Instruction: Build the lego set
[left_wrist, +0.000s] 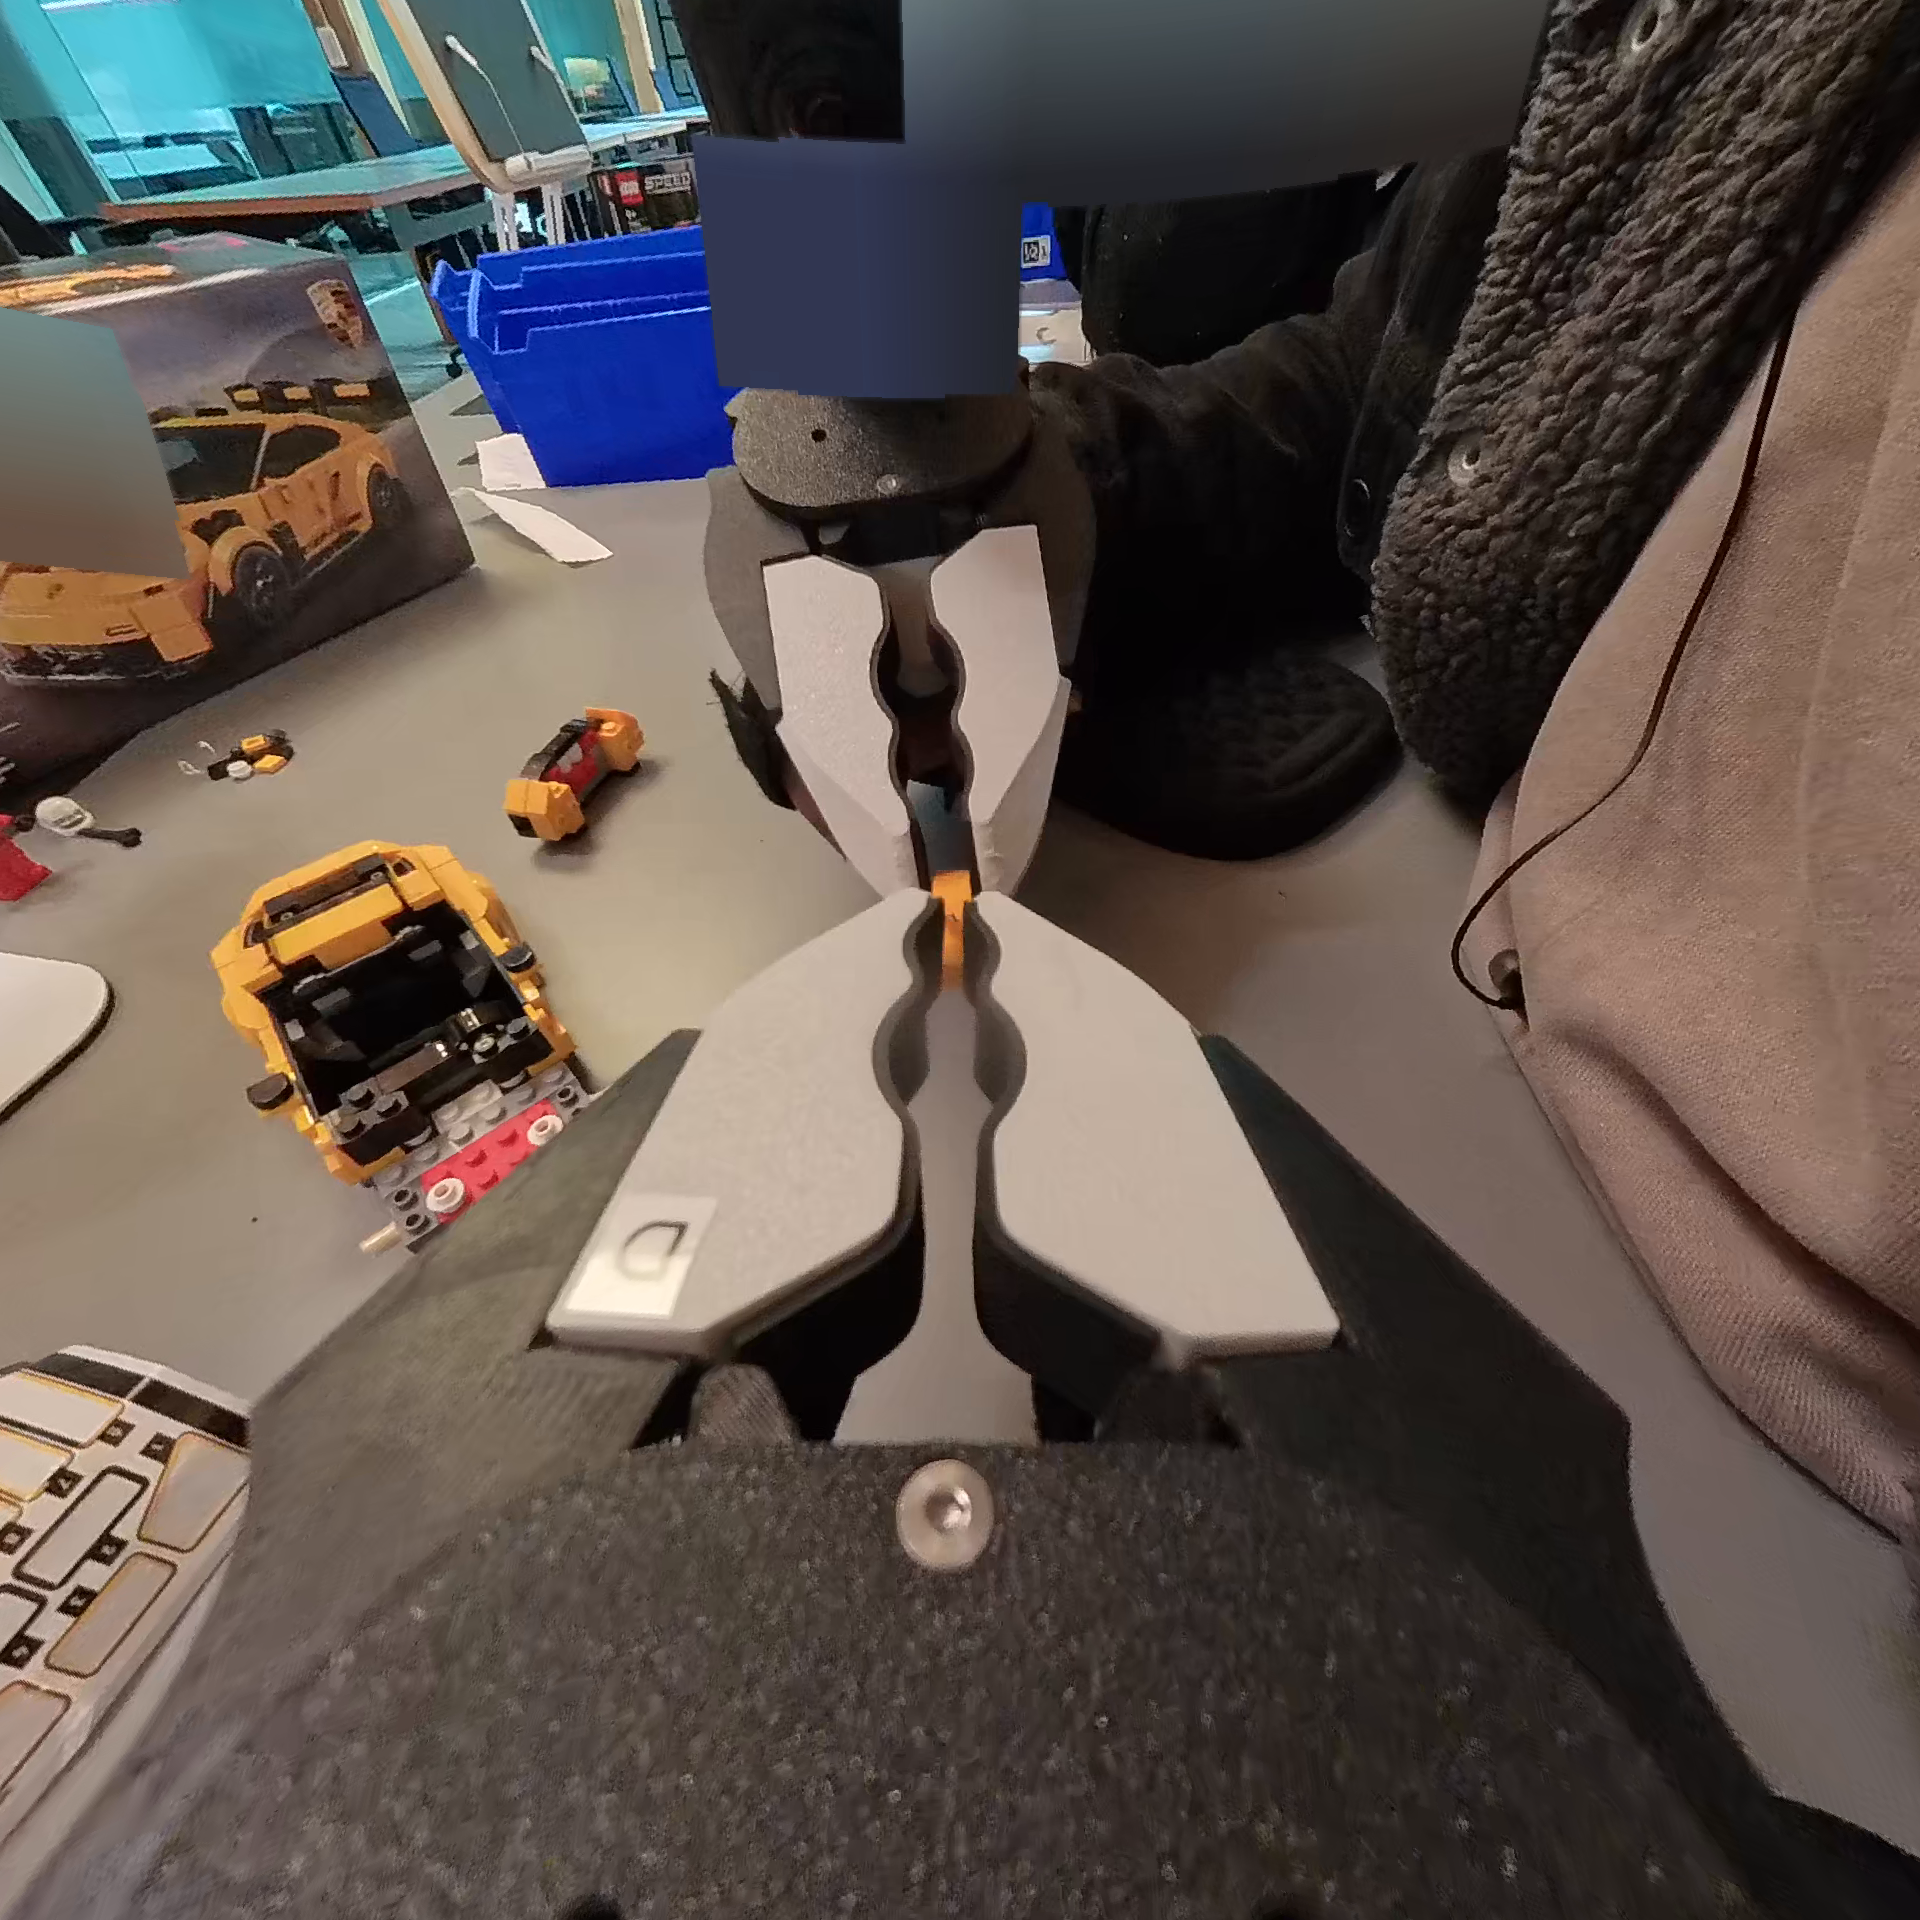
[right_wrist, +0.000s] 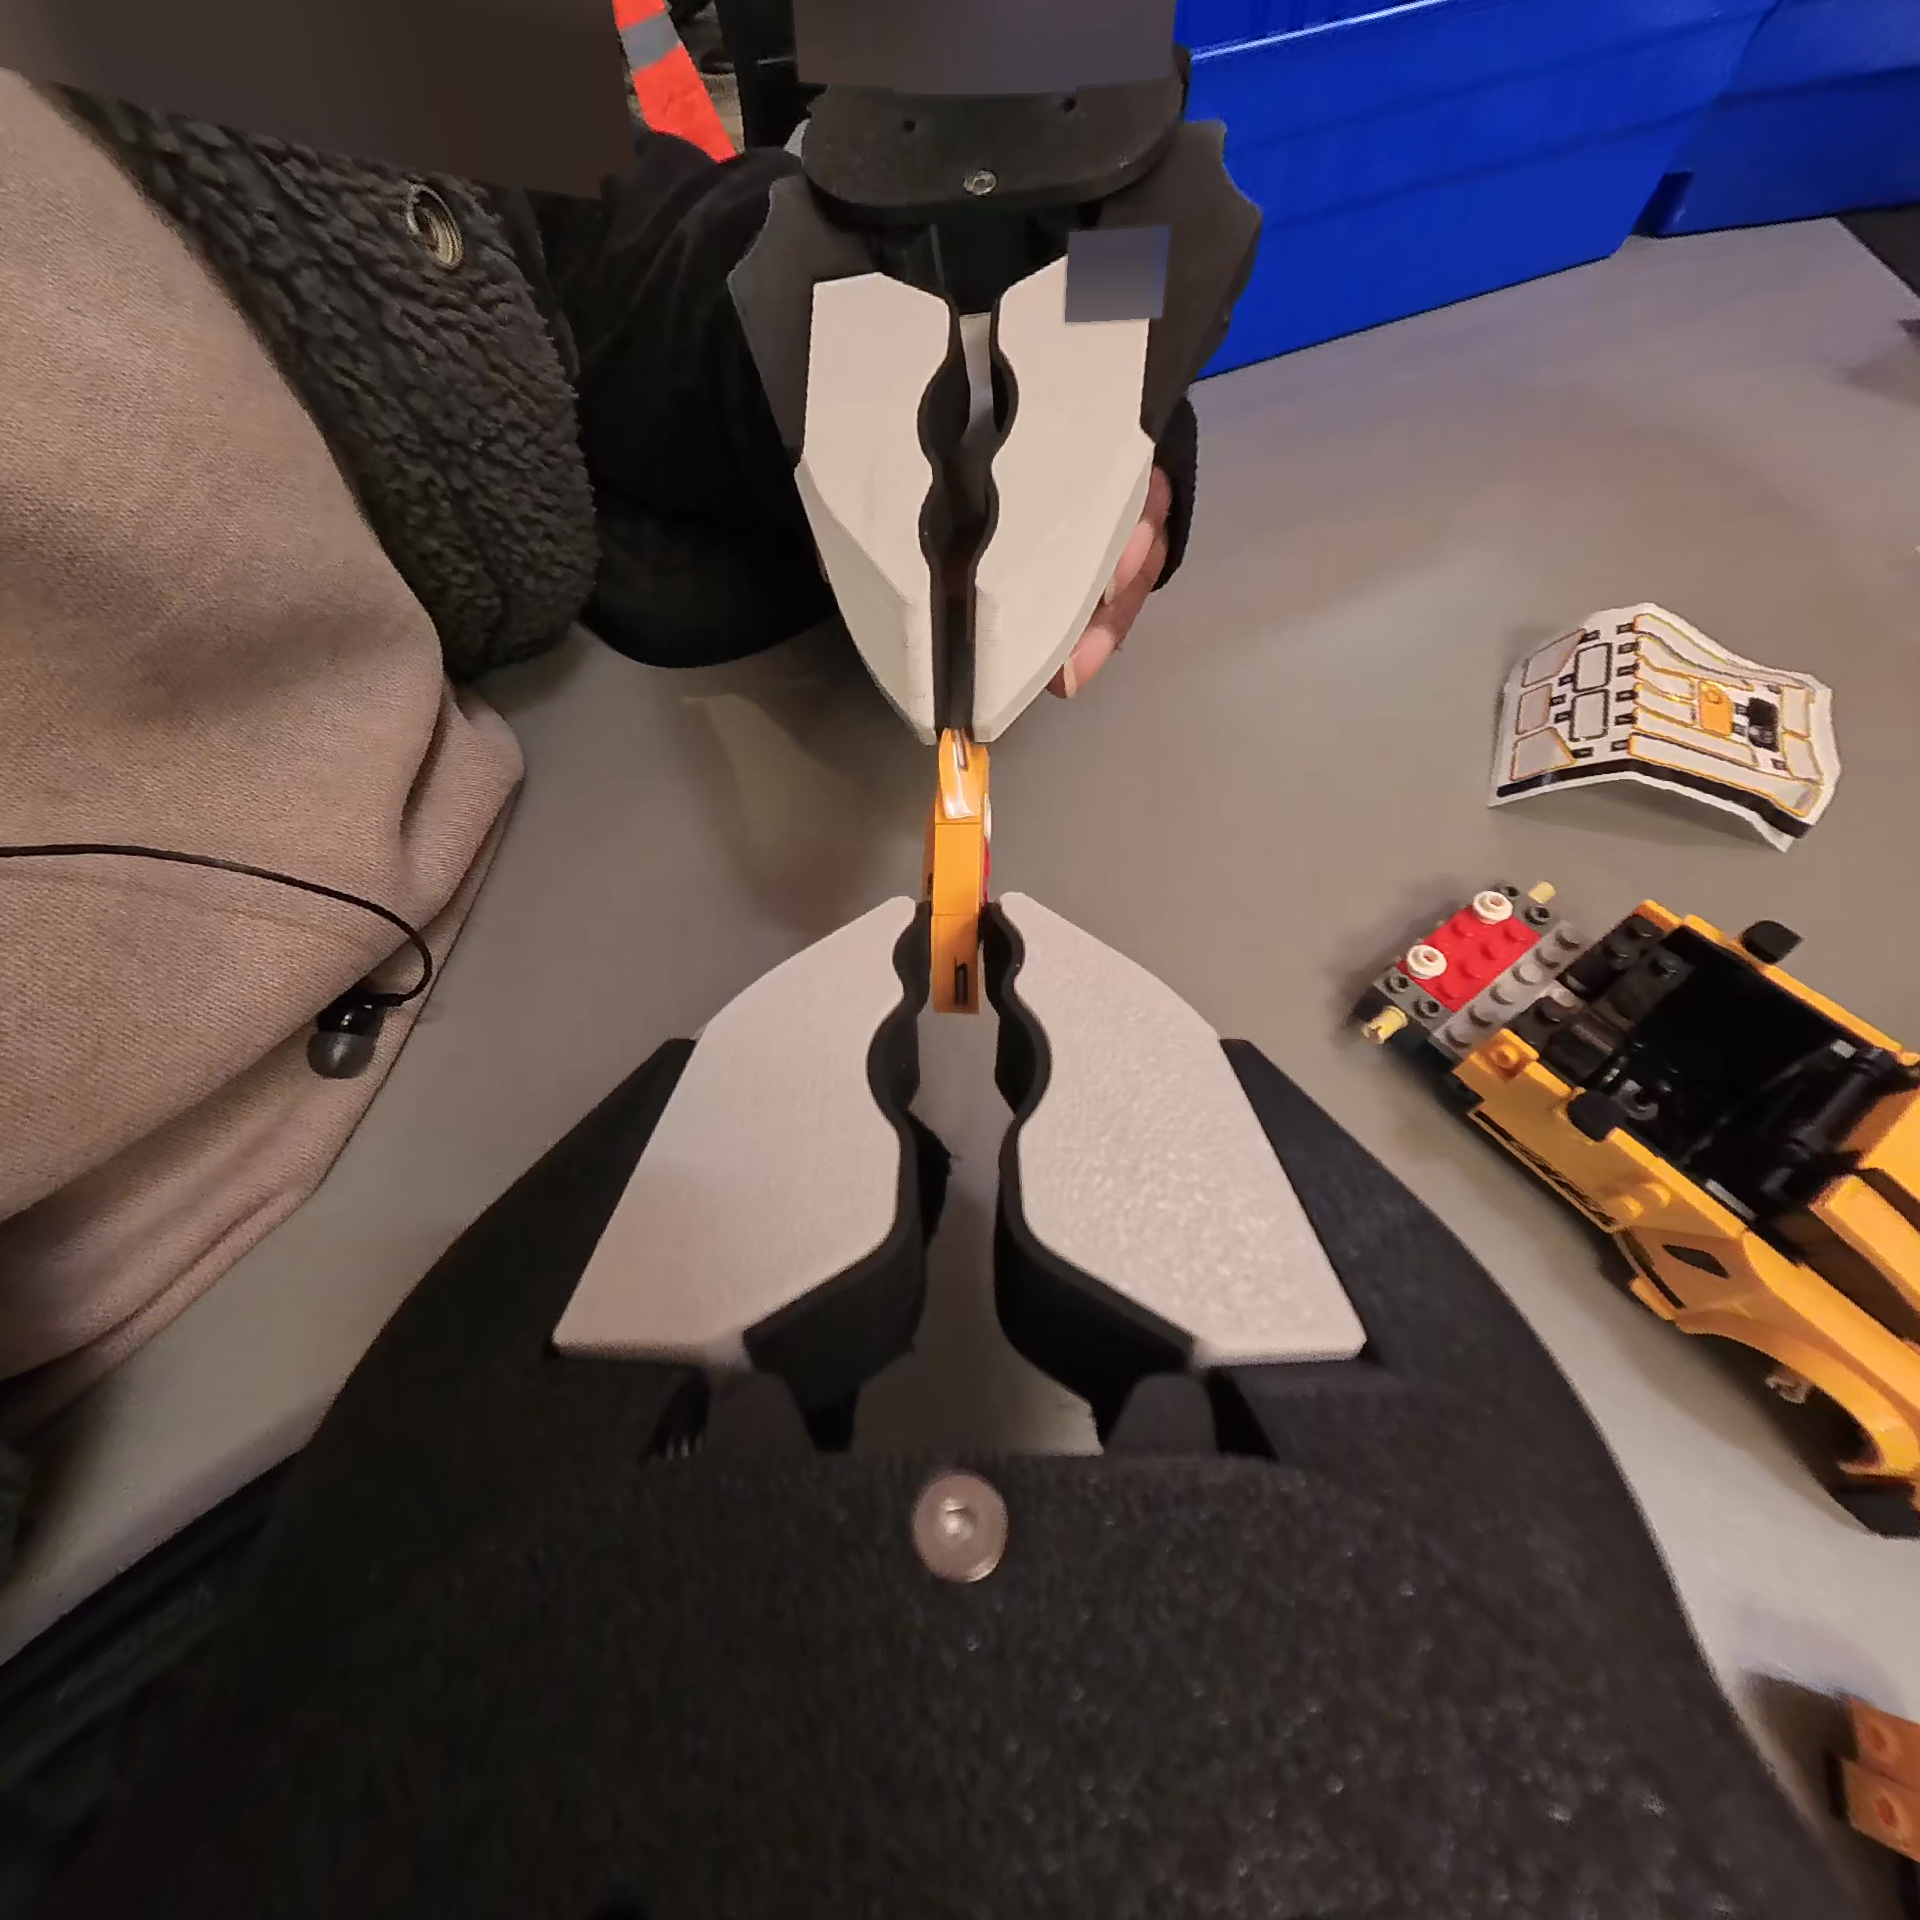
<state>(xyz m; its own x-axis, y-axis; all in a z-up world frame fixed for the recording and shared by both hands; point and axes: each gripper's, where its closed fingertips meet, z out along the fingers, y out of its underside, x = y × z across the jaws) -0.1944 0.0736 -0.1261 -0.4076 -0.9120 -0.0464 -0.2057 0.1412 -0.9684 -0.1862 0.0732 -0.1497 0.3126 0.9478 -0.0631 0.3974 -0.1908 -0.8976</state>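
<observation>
Left gripper: fingers closed on the near end of the orange lego piece, pinched right at the tips.
Right gripper: fingers clamped on the opposite end of the same orange lego piece; tips of both grippers facing each other, almost touching.
Piece location: held in the air above the grey tabletop, between the two grippers, just in front of the person's torso.
Piece make-up: seemingly two small orange parts joined in a line, with a sliver of red and white at one side; exact shape too small to tell.
Handling: likely light, stiff, smooth-sided plastic; prone to slipping or twisting out of a tip pinch; best held on flat opposite faces, pressed straight along the joint.
Risk: a skewed push could pop the join apart.
Yellow car body: on the tabletop, well apart, roof open, red plate showing.
Smaller subassembly: beyond the car.
Sticker sheet: curled, near the car.
Set box and blue bins: far side.
</observation>
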